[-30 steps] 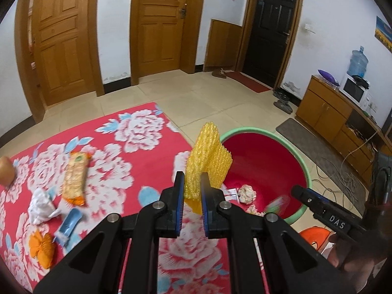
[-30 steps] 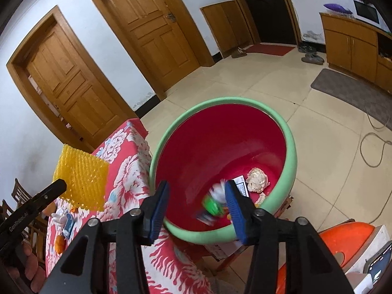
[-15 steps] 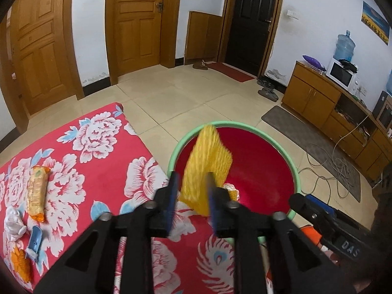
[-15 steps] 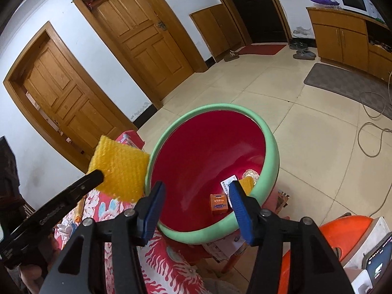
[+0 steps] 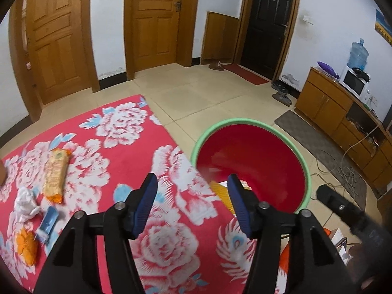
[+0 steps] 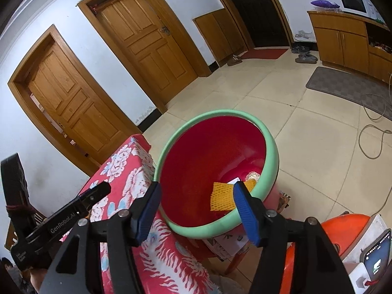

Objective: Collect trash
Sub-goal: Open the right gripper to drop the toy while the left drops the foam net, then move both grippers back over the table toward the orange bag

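1. The yellow foam fruit net [image 6: 221, 196] lay inside the red basin [image 6: 215, 147], low against its near wall, just beside a white card and a crumpled tissue; we judged it landed there because the basin serves as the bin for this trash.
2. The net rested nearly flat, tilted with the wall's slope, its long axis running roughly across the right wrist view; in the left wrist view only a yellow sliver [image 5: 221, 191] showed beside a fingertip.
3. Our left gripper [image 5: 192, 201] had just been opening its jaws, and nothing sat between them: released, hovering over the desk's edge beside the basin.
4. Our right gripper [image 6: 197, 204] had also just been opening, jaws apart and empty, pointed down into the basin.
5. More trash waited on the red floral cloth [image 5: 122, 152]: an orange snack packet [image 5: 55, 171] lying lengthwise away from us, a white crumpled tissue [image 5: 24, 201], a blue wrapper [image 5: 49, 221] and an orange foam net [image 5: 25, 247].
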`<control>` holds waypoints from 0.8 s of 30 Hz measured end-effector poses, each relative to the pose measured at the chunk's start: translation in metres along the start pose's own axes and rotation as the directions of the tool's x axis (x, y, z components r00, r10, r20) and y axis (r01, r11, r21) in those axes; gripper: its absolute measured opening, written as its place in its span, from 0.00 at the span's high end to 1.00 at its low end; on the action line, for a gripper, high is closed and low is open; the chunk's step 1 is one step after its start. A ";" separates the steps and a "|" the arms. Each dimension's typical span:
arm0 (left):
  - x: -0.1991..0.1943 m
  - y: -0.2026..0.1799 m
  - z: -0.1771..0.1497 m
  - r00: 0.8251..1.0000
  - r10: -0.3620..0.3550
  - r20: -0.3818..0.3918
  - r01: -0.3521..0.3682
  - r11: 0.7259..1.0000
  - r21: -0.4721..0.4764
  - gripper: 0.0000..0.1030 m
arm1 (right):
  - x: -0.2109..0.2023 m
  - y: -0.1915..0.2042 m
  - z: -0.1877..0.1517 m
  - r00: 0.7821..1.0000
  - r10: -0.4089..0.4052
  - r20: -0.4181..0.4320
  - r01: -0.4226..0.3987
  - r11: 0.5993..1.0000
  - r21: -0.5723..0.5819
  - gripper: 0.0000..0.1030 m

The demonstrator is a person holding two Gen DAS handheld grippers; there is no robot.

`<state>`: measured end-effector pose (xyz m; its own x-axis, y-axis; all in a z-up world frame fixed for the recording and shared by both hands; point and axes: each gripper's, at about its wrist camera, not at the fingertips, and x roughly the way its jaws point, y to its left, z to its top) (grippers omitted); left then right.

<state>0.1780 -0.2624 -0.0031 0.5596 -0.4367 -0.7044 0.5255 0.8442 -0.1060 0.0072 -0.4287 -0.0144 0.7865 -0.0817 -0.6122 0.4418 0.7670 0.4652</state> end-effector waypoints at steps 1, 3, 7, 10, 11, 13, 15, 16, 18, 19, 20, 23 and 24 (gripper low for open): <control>-0.003 0.003 -0.001 1.000 0.004 0.001 -0.004 1.000 -0.005 0.40 | -0.003 0.003 0.000 1.000 0.001 0.004 -0.001 1.000 -0.002 0.32; -0.012 0.009 -0.006 1.000 0.020 0.003 -0.020 1.000 -0.020 0.39 | -0.009 0.007 -0.002 1.000 0.005 0.011 -0.005 1.000 -0.006 0.28; -0.029 0.025 -0.015 0.999 0.044 0.009 -0.043 0.997 -0.059 0.38 | -0.018 0.016 -0.009 1.000 0.016 0.013 -0.016 1.000 -0.019 0.24; -0.041 0.040 -0.023 0.998 0.070 0.008 -0.069 0.994 -0.088 0.38 | -0.024 0.021 -0.011 1.000 0.029 0.012 -0.029 0.999 -0.024 0.23; -0.045 0.045 -0.025 0.997 0.081 0.009 -0.080 0.992 -0.099 0.38 | -0.026 0.024 -0.013 0.999 0.035 0.012 -0.035 0.999 -0.028 0.23; -0.053 0.058 -0.031 0.995 0.104 0.009 -0.102 0.987 -0.121 0.38 | -0.030 0.029 -0.015 0.999 0.045 0.011 -0.045 0.998 -0.036 0.22; -0.059 0.069 -0.035 0.992 0.126 0.009 -0.124 0.983 -0.137 0.38 | -0.032 0.034 -0.017 0.998 0.055 0.008 -0.055 0.997 -0.049 0.22; -0.062 0.074 -0.037 0.990 0.138 0.008 -0.135 0.980 -0.145 0.38 | -0.033 0.036 -0.018 0.998 0.059 0.007 -0.058 0.997 -0.055 0.22; -0.068 0.088 -0.044 0.986 0.164 0.004 -0.161 0.973 -0.168 0.38 | -0.033 0.042 -0.020 0.998 0.067 0.004 -0.067 0.996 -0.067 0.22; -0.071 0.094 -0.046 0.985 0.173 0.002 -0.170 0.969 -0.177 0.38 | -0.033 0.044 -0.021 0.998 0.070 0.001 -0.069 0.995 -0.071 0.22; -0.072 0.098 -0.047 0.984 0.181 0.000 -0.177 0.967 -0.184 0.38 | -0.033 0.045 -0.022 0.997 0.071 -0.003 -0.071 0.995 -0.074 0.22; -0.077 0.119 -0.057 0.974 0.225 -0.018 -0.224 0.952 -0.210 0.38 | -0.033 0.050 -0.028 0.997 0.079 -0.017 -0.080 0.993 -0.085 0.22; -0.077 0.125 -0.059 0.972 0.235 -0.024 -0.235 0.948 -0.214 0.38 | -0.033 0.053 -0.030 0.997 0.081 -0.021 -0.082 0.992 -0.091 0.22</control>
<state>0.1625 -0.1050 -0.0031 0.6517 -0.2184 -0.7263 0.2298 0.9695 -0.0853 -0.0083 -0.3660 0.0115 0.8103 -0.0063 -0.5860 0.3346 0.8259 0.4538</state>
